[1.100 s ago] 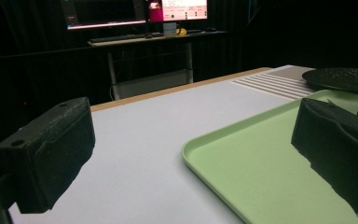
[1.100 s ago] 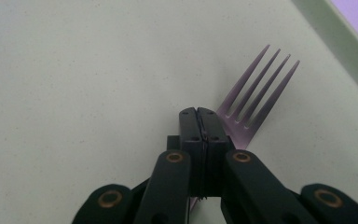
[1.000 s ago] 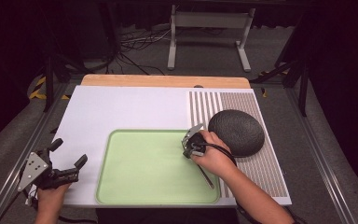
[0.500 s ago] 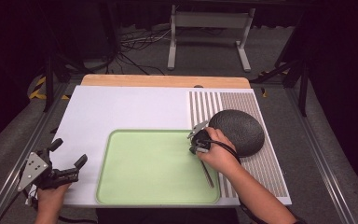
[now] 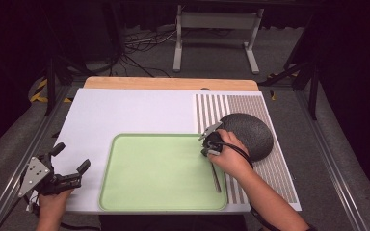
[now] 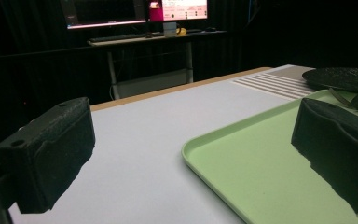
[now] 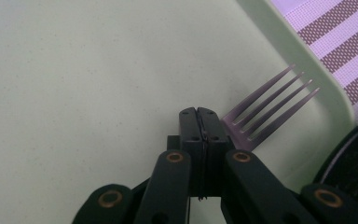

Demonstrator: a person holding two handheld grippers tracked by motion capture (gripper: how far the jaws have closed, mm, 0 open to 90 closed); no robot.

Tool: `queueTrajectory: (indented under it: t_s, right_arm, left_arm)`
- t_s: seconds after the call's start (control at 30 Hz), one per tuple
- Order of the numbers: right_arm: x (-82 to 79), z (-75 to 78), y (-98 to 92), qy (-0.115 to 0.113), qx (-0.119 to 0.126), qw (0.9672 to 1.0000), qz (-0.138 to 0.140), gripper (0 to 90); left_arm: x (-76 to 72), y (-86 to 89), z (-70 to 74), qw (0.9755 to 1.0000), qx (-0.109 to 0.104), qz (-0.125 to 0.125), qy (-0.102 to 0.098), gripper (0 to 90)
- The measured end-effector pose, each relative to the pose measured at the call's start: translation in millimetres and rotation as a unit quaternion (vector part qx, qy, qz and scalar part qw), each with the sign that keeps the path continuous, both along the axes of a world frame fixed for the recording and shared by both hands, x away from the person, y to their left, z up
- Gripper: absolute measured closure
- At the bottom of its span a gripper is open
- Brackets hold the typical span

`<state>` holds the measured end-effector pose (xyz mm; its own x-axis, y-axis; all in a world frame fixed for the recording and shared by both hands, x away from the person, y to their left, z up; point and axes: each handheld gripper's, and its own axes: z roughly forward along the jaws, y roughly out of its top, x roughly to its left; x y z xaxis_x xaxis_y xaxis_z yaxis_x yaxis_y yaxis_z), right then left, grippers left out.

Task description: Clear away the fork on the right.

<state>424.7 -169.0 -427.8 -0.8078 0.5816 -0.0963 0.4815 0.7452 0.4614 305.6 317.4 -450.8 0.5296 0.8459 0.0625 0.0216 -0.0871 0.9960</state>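
On the surface, a white board covers most of the top, with a wooden strip showing along its far edge.

Tray: pale green, shallow, rounded corners, lying flat on the near half of the white board.

Striped mat: brown and white lines, at the right of the board, touching the tray's right edge.

Dark plate: round, textured, resting on the striped mat just beside the tray's far right corner.

Fork: metal, four tines, lying inside the tray along its right rim; in the high view its handle runs toward the near edge. In the right gripper view the tines point toward the tray's corner, just short of the rim.

Right hand-held gripper: held over the tray's far right corner, near the dark plate. Its jaws are pressed tight together with nothing between them; the fork's neck lies just beside the tips and, as far as the angle shows, is not gripped.

Left hand-held gripper: held at the near left corner of the board, well apart from the fork, jaws spread wide and released. In the left gripper view the tray's corner lies between its two black pads.

Background: a desk with lit monitors beyond the surface.
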Motion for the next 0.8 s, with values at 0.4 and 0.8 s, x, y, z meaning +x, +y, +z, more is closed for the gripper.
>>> queueTrajectory:
  t_s: [0.4, 0.8]
  right_arm:
    - [0.6, 0.9, -8.6, 0.001, -0.005, 0.9998, -0.019, 89.9]
    - [-2.2, 9.8, -13.0, -0.013, 0.014, 0.9996, -0.023, 88.2]
  left_arm:
    - [0.4, 0.1, 0.0, 1.0000, 0.001, 0.001, -0.001, 0.1]
    - [0.6, 0.4, -0.1, 1.0000, 0.000, 0.002, 0.000, 0.1]
